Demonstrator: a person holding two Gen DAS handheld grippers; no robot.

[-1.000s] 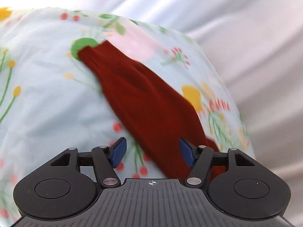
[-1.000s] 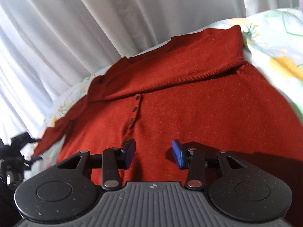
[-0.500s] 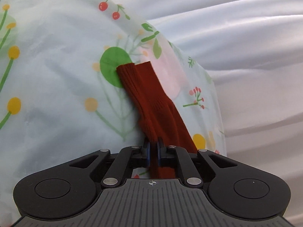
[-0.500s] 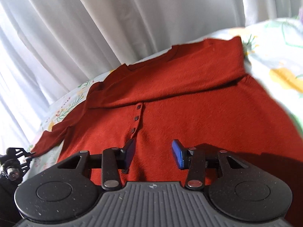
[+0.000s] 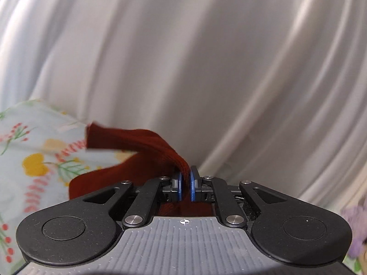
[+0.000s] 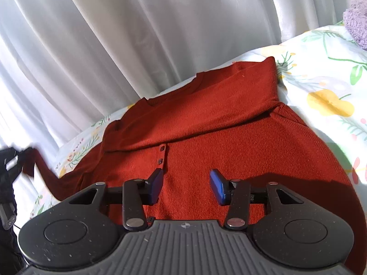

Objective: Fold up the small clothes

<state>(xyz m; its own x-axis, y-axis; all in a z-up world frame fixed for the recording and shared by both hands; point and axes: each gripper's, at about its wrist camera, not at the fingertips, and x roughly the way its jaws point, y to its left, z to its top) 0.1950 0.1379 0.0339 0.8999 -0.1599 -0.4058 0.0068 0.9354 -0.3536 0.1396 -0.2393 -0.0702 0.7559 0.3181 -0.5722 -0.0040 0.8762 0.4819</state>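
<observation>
A rust-red knit sweater [image 6: 229, 137] lies on a floral sheet [image 6: 321, 87], one sleeve folded across its chest above a short button placket. My left gripper [image 5: 185, 183] is shut on the other sleeve [image 5: 146, 146] and holds it lifted off the sheet; the cuff end hangs out to the left. In the right wrist view that gripper [image 6: 13, 162] shows at the far left edge with the sleeve [image 6: 50, 178] stretched up to it. My right gripper [image 6: 187, 186] is open and empty, hovering over the sweater's lower body.
White curtains [image 6: 114, 34] hang close behind the bed on the far side, and fill most of the left wrist view [image 5: 206, 57]. A fuzzy purple item [image 6: 355, 16] sits at the upper right on the sheet.
My left gripper closed on the sleeve, then lifted it off the sheet and swung up toward the curtains. My right gripper stayed open over the sweater, shifting only slightly.
</observation>
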